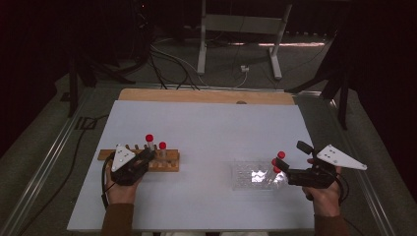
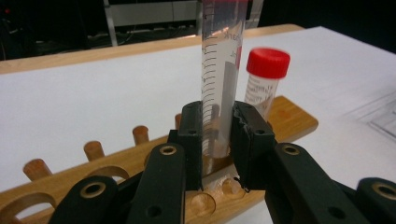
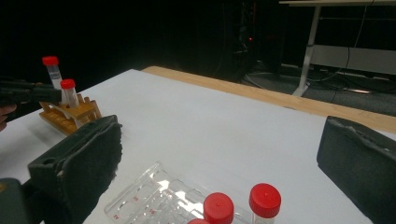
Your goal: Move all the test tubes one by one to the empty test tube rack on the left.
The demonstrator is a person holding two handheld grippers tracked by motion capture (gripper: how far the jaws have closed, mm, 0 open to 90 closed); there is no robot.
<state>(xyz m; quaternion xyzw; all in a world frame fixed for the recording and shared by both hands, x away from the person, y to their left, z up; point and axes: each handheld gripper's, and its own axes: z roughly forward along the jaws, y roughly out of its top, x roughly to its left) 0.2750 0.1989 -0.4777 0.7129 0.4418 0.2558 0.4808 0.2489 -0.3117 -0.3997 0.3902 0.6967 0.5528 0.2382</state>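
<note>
Tube (image 2: 219, 70) stands clamped in my left tongs (image 2: 217, 135) at the rack (image 2: 289, 116) on the desk's left, so I'd keep it upright and seat it straight down, while my right tongs (image 3: 219, 154) hang released over the tray (image 3: 154, 196).

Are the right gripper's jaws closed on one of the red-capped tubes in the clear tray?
No, in the right gripper view the right gripper has its jaws spread wide apart, with the red-capped tubes standing free in the clear tray.
</note>
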